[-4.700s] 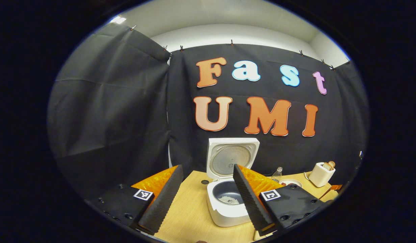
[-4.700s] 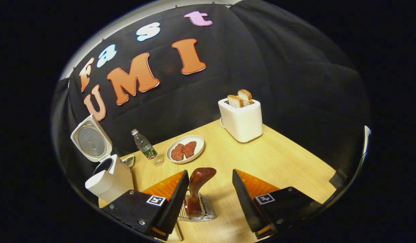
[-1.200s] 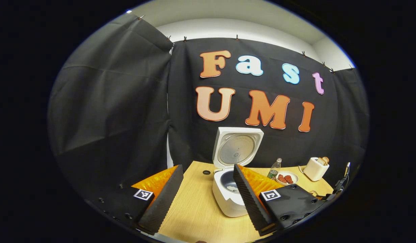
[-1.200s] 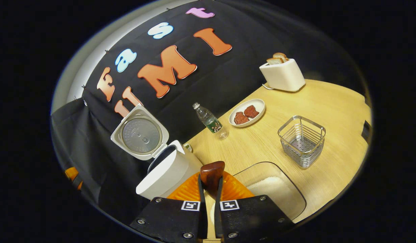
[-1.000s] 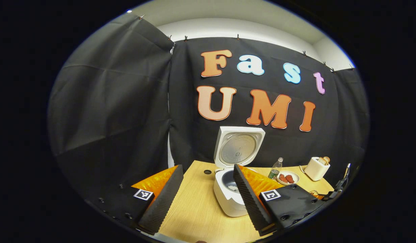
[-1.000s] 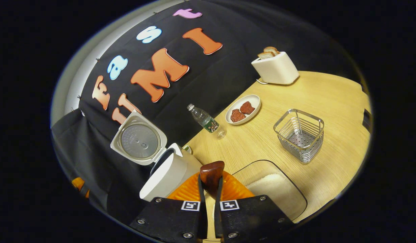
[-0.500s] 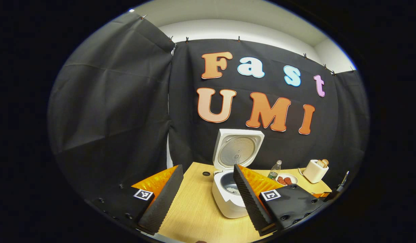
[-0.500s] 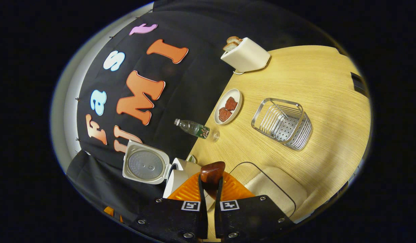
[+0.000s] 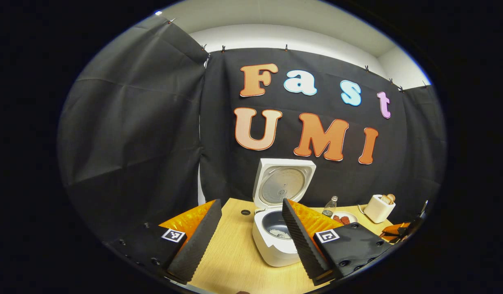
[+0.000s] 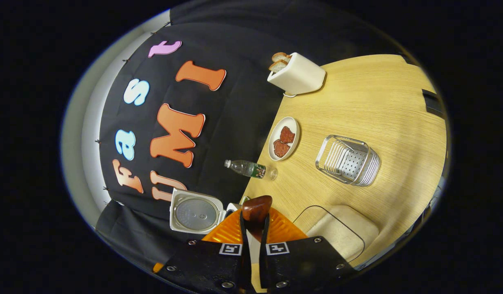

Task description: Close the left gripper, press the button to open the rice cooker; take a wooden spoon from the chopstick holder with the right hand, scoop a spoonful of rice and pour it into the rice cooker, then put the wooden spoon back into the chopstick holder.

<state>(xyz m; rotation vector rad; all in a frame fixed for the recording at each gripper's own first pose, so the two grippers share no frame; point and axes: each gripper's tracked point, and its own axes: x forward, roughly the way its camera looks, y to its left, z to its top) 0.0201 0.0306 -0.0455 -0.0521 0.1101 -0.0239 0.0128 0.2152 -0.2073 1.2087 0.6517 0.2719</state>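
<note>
While rolled sideways, right tool (image 10: 251,228) clamps wooden spoon (image 10: 256,209).

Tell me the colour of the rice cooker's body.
The rice cooker is white, with a dark inner pot; the left gripper view shows it best.

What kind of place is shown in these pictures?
Probably a staged kitchen corner in a booth: a wooden table holds an open rice cooker, a toaster with bread, and a plate of food.

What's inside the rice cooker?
The rice cooker has its lid up. A little white rice lies in its dark pot. The left gripper's finger hides the pot's right side.
</note>
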